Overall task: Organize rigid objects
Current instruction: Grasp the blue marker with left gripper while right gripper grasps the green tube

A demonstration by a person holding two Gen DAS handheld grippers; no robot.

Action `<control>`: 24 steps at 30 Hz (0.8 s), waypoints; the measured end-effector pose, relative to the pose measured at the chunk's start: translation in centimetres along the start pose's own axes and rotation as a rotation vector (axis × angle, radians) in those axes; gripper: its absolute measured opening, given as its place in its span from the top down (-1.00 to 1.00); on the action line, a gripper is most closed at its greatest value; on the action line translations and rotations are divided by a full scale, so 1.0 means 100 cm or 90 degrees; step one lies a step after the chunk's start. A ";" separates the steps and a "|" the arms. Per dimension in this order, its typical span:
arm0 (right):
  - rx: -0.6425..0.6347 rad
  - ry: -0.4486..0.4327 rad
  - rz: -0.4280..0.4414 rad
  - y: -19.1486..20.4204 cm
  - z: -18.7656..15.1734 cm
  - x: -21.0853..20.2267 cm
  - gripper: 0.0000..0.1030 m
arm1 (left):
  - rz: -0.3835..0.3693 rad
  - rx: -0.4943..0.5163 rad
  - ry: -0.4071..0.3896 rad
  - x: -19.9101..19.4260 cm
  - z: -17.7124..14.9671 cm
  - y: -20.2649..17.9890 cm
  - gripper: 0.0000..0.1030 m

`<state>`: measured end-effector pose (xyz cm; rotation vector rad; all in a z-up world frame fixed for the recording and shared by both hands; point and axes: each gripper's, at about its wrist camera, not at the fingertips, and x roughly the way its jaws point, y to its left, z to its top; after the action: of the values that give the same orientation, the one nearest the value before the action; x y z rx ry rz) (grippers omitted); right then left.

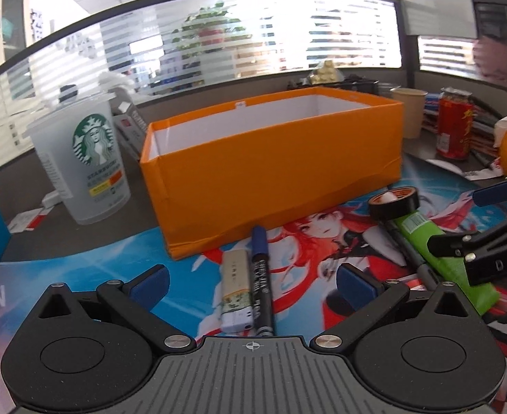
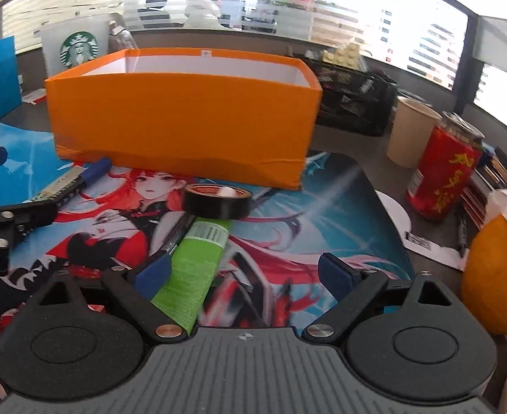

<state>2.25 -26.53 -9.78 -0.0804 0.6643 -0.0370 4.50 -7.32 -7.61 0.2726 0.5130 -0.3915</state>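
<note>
Behind the illustrated mat (image 2: pixel 322 214) on the bench stands an orange box (image 2: pixel 184 120). Left claw (image 1: pixel 251 283) gapes over a lighter (image 1: pixel 234 296) and marker (image 1: pixel 262 286), gripping neither. Right claw (image 2: pixel 244 272) spreads wide, one pad beside the green tube (image 2: pixel 194 265), empty.

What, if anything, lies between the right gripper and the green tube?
Nothing visible: the green tube lies bare on the mat between the open fingers of the right gripper. A black tape roll rests on its far end, toward the orange box.
</note>
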 end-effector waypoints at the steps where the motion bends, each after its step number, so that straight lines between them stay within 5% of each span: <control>1: 0.003 0.001 -0.009 -0.004 -0.001 -0.001 -0.77 | -0.008 0.003 -0.002 0.000 0.000 -0.001 -1.00; 5: 0.013 0.004 -0.036 -0.014 -0.003 -0.004 -0.80 | -0.029 0.006 0.007 0.004 -0.001 -0.006 -1.00; 11: -0.011 0.009 0.008 0.000 -0.008 0.005 -0.75 | -0.049 0.008 0.015 0.014 0.004 -0.014 -1.00; 13: -0.008 0.012 0.017 -0.002 -0.007 0.005 -0.61 | -0.059 -0.007 0.022 0.019 0.006 -0.012 -0.99; 15: 0.011 0.014 0.037 -0.008 -0.006 0.003 -0.06 | -0.072 -0.024 0.034 0.024 0.006 -0.010 -0.98; 17: 0.023 0.016 0.056 -0.011 -0.007 0.002 0.09 | -0.078 -0.031 0.041 0.028 0.006 -0.011 -0.96; 24: 0.020 0.014 0.058 -0.012 -0.007 0.001 0.11 | -0.085 -0.022 0.049 0.039 0.009 -0.018 -0.71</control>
<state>1.92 -27.81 -10.29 -0.0194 0.6882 0.0386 7.28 -10.36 -9.18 0.2212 0.6144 -0.5024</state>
